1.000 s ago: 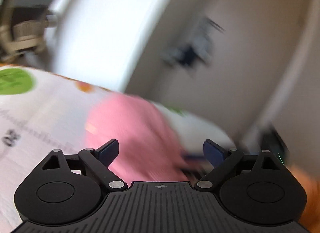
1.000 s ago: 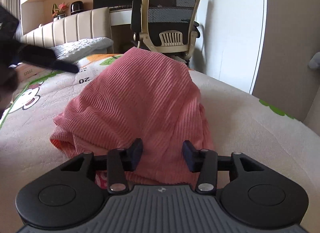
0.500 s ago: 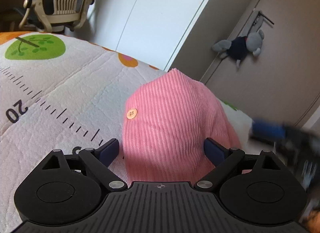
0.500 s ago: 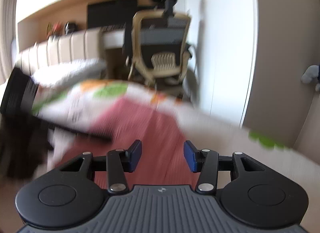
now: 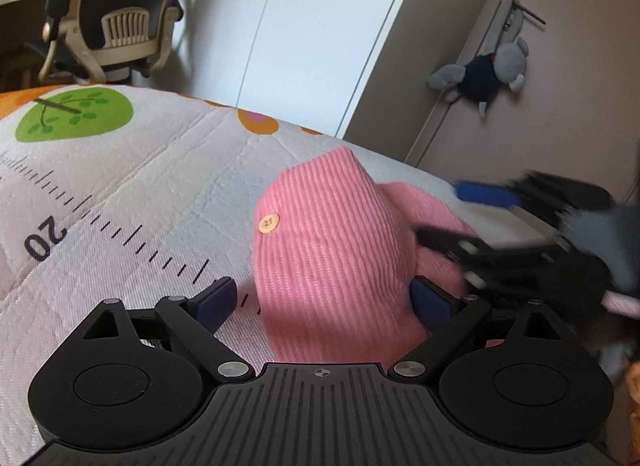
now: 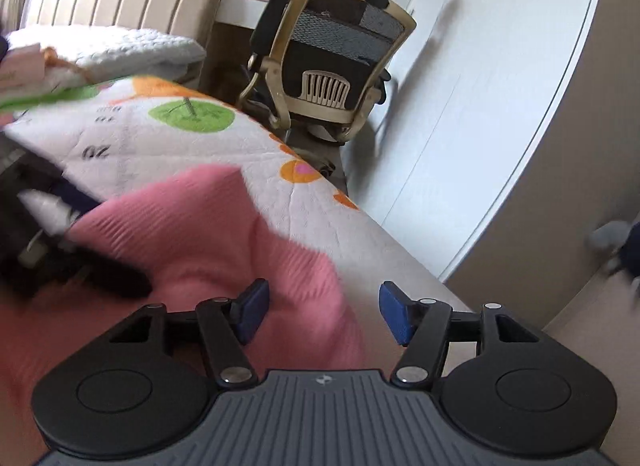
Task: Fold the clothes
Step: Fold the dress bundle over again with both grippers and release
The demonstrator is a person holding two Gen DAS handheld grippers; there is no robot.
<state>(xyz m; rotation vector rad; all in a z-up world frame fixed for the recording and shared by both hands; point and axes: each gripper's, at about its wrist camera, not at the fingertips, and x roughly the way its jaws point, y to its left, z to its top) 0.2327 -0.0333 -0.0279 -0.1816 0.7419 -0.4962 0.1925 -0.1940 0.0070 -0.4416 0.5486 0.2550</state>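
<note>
1. Now the pink ribbed garment [image 5: 320,266] stands bunched in a peak on the bed [image 5: 140,185], centre of the left view.
2. Left hand-held gripper [image 5: 323,302]: fingers apart, straddling the peak as half a second ago.
3. Right hand-held gripper [image 6: 320,312]: jaws wider than a second ago, holding nothing, now low over the cloth's edge.
4. Judgement: the garment is unfolded; a fresh grasp seems near.

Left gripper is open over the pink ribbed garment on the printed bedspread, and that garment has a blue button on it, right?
Not quite: the button is pale orange, not blue, as the left wrist view shows. The rest holds: the left gripper is open over the pink ribbed garment on the printed bedspread.
</note>
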